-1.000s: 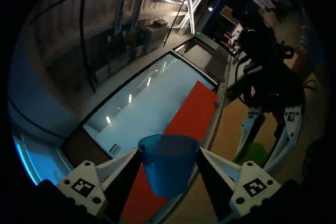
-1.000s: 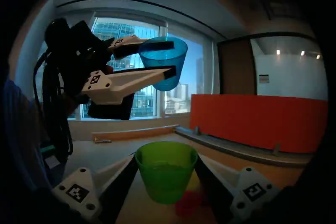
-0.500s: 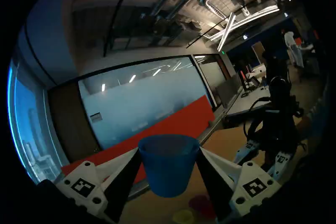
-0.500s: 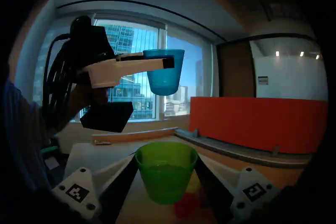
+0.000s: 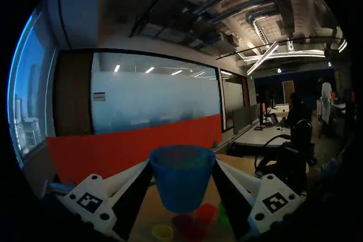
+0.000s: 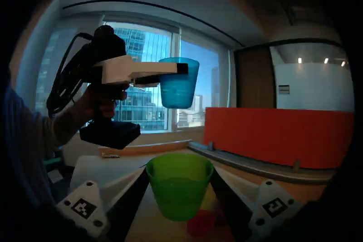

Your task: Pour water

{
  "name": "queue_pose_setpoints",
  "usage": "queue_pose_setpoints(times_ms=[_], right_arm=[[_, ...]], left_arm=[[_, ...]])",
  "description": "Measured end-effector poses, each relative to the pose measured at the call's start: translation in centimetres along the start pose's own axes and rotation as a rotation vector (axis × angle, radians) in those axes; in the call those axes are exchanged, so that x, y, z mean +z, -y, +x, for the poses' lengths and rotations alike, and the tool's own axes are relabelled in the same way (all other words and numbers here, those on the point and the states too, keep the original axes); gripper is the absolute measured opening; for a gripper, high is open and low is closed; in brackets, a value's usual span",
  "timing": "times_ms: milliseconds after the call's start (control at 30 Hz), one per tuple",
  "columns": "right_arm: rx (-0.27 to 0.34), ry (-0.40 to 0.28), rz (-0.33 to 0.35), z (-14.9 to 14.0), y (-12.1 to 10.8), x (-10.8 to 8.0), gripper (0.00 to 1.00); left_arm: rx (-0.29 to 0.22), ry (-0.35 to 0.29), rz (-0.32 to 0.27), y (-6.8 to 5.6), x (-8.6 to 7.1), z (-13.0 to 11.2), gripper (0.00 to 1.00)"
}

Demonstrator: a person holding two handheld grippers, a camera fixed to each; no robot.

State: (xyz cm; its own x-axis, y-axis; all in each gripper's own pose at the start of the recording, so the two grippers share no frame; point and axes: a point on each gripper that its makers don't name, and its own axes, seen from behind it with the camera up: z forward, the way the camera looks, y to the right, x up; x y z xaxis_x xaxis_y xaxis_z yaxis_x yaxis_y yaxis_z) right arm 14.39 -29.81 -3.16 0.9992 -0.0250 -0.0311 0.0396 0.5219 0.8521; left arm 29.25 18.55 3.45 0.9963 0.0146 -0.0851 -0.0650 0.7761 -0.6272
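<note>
Blue cup [image 6: 179,83], clamped upright in the left gripper's [image 5: 182,171] fingers [image 5: 132,187], is held higher than the green cup [image 6: 179,190] clamped by the right gripper [image 6: 179,176].

The left gripper view looks out level from just behind the blue cup [image 5: 182,176], close at lower centre, toward the orange panel [image 5: 127,144]. The right gripper view sits likewise behind the green cup [image 6: 179,190], facing the window [image 6: 136,106]. It shares the orange panel, at right, and the blue cup, upper left.

A blue cup [image 5: 182,178], a green cup [image 6: 179,190], an orange panel [image 6: 281,135].
</note>
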Motion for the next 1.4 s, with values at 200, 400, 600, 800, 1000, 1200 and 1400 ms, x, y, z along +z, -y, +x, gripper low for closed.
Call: queue_pose_setpoints(times_ms=[200, 400, 600, 800, 1000, 1200, 1400], right_arm=[[-0.003, 0.001, -0.001, 0.1, 0.1, -0.1, 0.91], [-0.004, 0.002, -0.007, 0.2, 0.0, -0.3, 0.91], [-0.009, 0.013, -0.017, 0.3, -0.4, -1.0, 0.91], [-0.007, 0.031, -0.043, 0.0, -1.6, -2.2, 0.91], [-0.009, 0.039, -0.074, 0.1, -2.8, -3.4, 0.91], [-0.01, 0.041, -0.092, 0.5, -3.7, -4.4, 0.91], [-0.001, 0.046, -0.102, 0.6, -4.3, -4.8, 0.91]], left_arm=[[-0.009, -0.008, 0.008, 0.4, -0.1, -0.1, 0.86], [0.007, -0.002, 0.02, 0.7, -0.5, -0.5, 0.86], [-0.004, 0.001, 0.026, 1.1, -1.1, -1.6, 0.86], [-0.012, 0.025, 0.032, 1.7, -1.6, -3.4, 0.86], [-0.019, 0.033, 0.04, 2.3, -2.1, -4.7, 0.86], [-0.017, 0.04, 0.04, 2.4, -2.6, -5.6, 0.86], [-0.021, 0.058, 0.038, 2.4, -2.9, -7.0, 0.86]])
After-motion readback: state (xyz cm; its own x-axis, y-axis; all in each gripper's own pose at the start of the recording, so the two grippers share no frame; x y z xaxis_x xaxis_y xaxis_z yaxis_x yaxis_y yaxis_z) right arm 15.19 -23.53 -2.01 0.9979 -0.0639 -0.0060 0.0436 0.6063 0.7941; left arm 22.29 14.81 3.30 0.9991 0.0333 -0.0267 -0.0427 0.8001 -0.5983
